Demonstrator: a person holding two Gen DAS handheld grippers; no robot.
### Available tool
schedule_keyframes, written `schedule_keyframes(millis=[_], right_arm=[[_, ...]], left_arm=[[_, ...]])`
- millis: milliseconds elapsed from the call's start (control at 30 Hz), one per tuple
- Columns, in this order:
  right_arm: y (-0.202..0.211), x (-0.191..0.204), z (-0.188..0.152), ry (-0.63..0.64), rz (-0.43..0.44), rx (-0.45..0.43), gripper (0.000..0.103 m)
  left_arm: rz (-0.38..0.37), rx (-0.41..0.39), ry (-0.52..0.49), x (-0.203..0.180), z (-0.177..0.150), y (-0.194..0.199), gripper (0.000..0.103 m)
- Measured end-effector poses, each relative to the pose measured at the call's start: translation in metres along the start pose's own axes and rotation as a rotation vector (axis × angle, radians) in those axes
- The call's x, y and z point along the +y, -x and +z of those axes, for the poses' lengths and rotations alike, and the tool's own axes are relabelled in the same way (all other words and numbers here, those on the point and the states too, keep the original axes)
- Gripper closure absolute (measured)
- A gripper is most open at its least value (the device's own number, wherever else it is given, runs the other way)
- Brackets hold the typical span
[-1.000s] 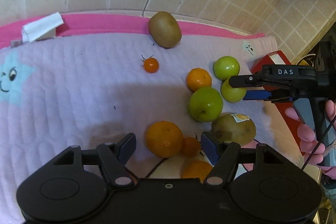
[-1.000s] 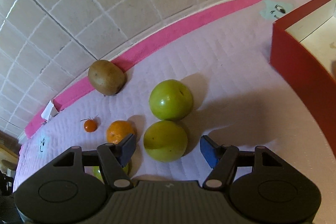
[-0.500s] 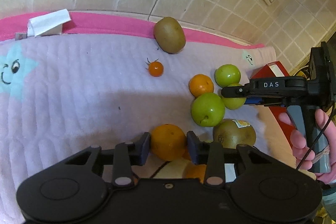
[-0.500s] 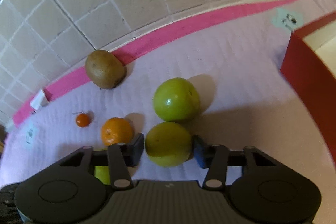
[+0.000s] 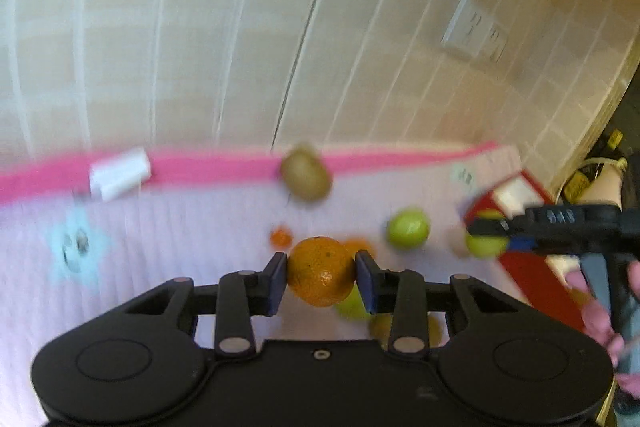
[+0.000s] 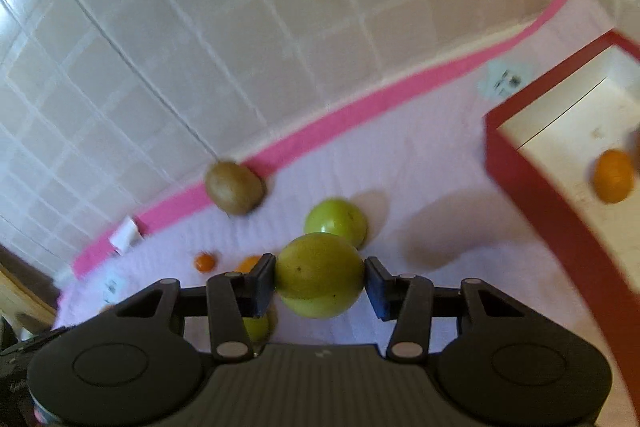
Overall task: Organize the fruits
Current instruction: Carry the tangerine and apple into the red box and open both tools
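My left gripper point(image 5: 321, 278) is shut on an orange point(image 5: 321, 271), held up off the white quilted mat point(image 5: 168, 239). My right gripper point(image 6: 320, 277) is shut on a green apple point(image 6: 319, 275), also lifted clear of the mat point(image 6: 432, 195). In the left wrist view the right gripper point(image 5: 492, 233) shows at the right with that apple point(image 5: 482, 244) in front of a red box point(image 5: 528, 267). Left on the mat are a kiwi point(image 6: 234, 193), another green apple point(image 6: 335, 221), a cherry tomato point(image 6: 205, 261) and more fruit half hidden under the grippers.
The red box point(image 6: 532, 187) has a white inside with an orange point(image 6: 613, 181) lying in it. A tiled wall point(image 6: 200, 47) with a socket point(image 5: 474, 35) rises behind the mat's pink edge point(image 5: 224, 167). A white tag point(image 5: 119, 175) sits on that edge. A hand point(image 5: 604, 311) holds the right gripper.
Both grippers closed on their fruit a second ago and have since risen, lifting the orange and the green apple off the mat. The view now takes in more wall.
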State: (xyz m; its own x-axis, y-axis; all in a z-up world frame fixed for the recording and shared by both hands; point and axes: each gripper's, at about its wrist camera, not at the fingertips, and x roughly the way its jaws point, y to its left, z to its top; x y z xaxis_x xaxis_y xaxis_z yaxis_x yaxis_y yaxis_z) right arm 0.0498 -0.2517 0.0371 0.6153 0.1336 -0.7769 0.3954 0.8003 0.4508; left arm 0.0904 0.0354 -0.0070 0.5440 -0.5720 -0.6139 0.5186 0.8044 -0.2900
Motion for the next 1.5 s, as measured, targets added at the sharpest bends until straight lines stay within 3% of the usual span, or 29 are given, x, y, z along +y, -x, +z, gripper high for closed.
schedule_keyframes(millis=[167, 300, 467, 633, 833, 1000, 1100, 1500], right_arm=[[0.071, -0.032, 0.017, -0.047, -0.024, -0.142, 0.053], [0.131, -0.069, 0.032, -0.103, -0.071, -0.264, 0.053], [0.189, -0.122, 0.041, -0.166, -0.174, -0.383, 0.053], [0.215, -0.172, 0.041, -0.224, -0.246, -0.399, 0.053], [0.197, -0.229, 0.036, -0.289, -0.269, -0.327, 0.053], [0.157, -0.264, 0.028, -0.369, -0.244, -0.240, 0.053], [0.134, -0.274, 0.021, -0.403, -0.236, -0.198, 0.053], [0.074, -0.286, 0.024, -0.393, -0.276, -0.057, 0.053]], left_arm=[[-0.070, -0.098, -0.044, -0.049, 0.039, 0.015, 0.059], [-0.165, -0.139, -0.134, -0.113, 0.065, 0.007, 0.059], [-0.282, -0.125, -0.215, -0.192, 0.079, -0.020, 0.059], [-0.375, -0.055, -0.249, -0.255, 0.075, -0.068, 0.059], [-0.397, 0.122, -0.298, -0.302, 0.048, -0.148, 0.059], [-0.430, 0.281, -0.433, -0.327, 0.013, -0.200, 0.059], [-0.413, 0.329, -0.516, -0.338, -0.009, -0.221, 0.059], [-0.378, 0.419, -0.584, -0.350, -0.028, -0.261, 0.059]])
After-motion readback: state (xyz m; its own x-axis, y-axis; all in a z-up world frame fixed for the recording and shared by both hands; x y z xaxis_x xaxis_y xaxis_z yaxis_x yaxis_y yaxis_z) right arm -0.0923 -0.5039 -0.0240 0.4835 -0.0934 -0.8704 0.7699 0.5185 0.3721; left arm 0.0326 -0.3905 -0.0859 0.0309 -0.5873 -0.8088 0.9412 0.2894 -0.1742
